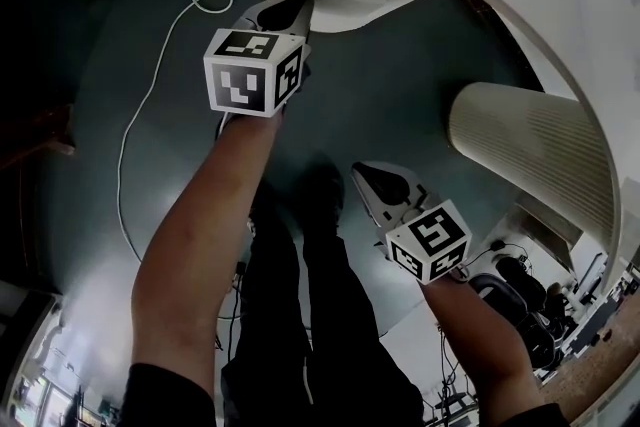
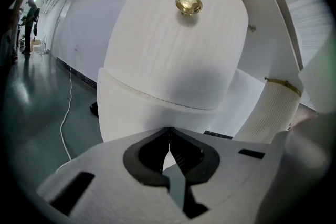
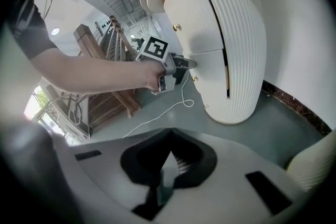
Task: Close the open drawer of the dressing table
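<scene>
Left hand-held gripper point(image 2: 169, 129), closed empty, touches protruding drawer point(image 2: 173, 50); right hand-held gripper point(image 3: 170, 150) closed empty.

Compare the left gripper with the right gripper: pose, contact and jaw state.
The left gripper is stretched forward; the right gripper is held back, short of the dressing table. The left gripper's tip meets the drawer front below the brass knob; the right gripper touches nothing, over the floor. Both have their jaws shut on nothing.
</scene>
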The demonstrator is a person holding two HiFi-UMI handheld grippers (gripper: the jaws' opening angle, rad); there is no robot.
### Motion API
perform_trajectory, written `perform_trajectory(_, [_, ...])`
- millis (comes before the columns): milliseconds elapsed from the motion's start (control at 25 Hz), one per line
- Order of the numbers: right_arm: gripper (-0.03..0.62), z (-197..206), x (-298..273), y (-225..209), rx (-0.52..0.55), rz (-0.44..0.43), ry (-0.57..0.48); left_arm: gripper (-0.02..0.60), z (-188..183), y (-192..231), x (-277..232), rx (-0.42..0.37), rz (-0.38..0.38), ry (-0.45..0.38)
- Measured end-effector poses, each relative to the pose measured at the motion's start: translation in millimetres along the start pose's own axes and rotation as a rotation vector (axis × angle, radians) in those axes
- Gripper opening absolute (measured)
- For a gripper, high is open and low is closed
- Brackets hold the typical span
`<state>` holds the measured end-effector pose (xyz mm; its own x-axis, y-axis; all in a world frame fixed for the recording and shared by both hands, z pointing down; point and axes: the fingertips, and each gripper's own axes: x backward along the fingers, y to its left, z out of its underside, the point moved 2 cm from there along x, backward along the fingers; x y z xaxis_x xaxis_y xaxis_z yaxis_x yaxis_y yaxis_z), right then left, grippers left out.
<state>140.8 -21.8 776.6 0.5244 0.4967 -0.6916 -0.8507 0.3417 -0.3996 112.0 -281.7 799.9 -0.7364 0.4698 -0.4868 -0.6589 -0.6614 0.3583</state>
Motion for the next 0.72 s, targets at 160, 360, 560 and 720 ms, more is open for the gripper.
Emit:
perform_trajectory(160, [0.006, 4, 41, -13, 0.016, 0.0, -0.015, 0.009, -11, -43, -6, -0.049, -0.002, 0.021])
perform_trajectory(360, [0.006, -12, 59, 5, 0.023, -0.004, -0.008, 0.009, -33, -57, 33, 0.002, -0.01, -0.012])
perform_trajectory(560, [0.006, -51, 72, 46, 0.048, -0.028, -0.041, 0.009, -59, -61, 100, 0.043, -0.033, -0.067])
perform_trajectory(720, [0.006, -83, 94, 67, 0.076, -0.021, -0.082, 0.009, -92, -74, 161, -0.026, -0.062, -0.096])
